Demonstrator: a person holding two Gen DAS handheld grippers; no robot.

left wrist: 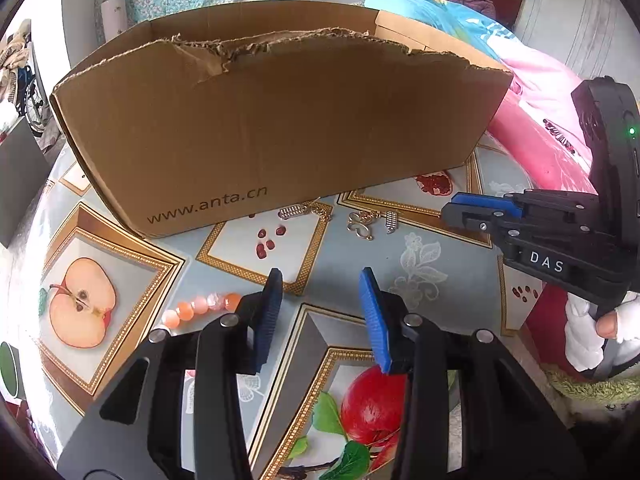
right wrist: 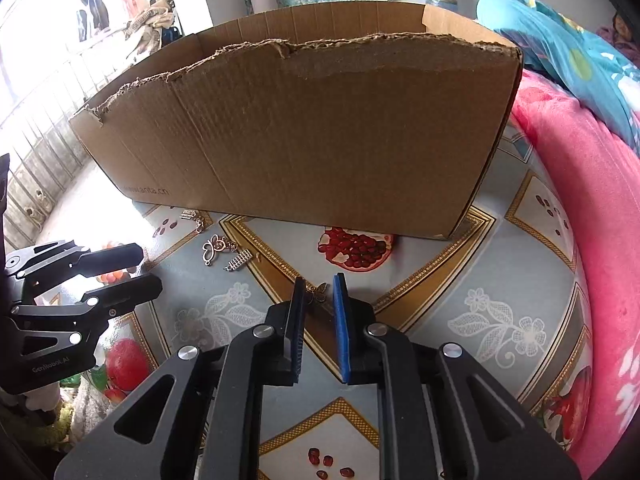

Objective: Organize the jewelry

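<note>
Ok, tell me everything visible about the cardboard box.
The cardboard box is plain brown corrugated card, open at the top, standing upright on the patterned tablecloth. Its near wall has a ragged, torn upper edge; the far wall stands taller with a clean edge. Printed low on the near wall is "www.anta.cn". Small metal jewelry pieces lie on the cloth just before its base. A pink blanket is close beside its right end. Its inside is hidden. Neither gripper touches it.

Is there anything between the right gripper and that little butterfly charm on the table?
Nothing visible. The butterfly charm lies on the tablecloth right at the tips of the right gripper, in the gap between its open jaws. The cardboard box stands farther back, beyond the charm.
</note>
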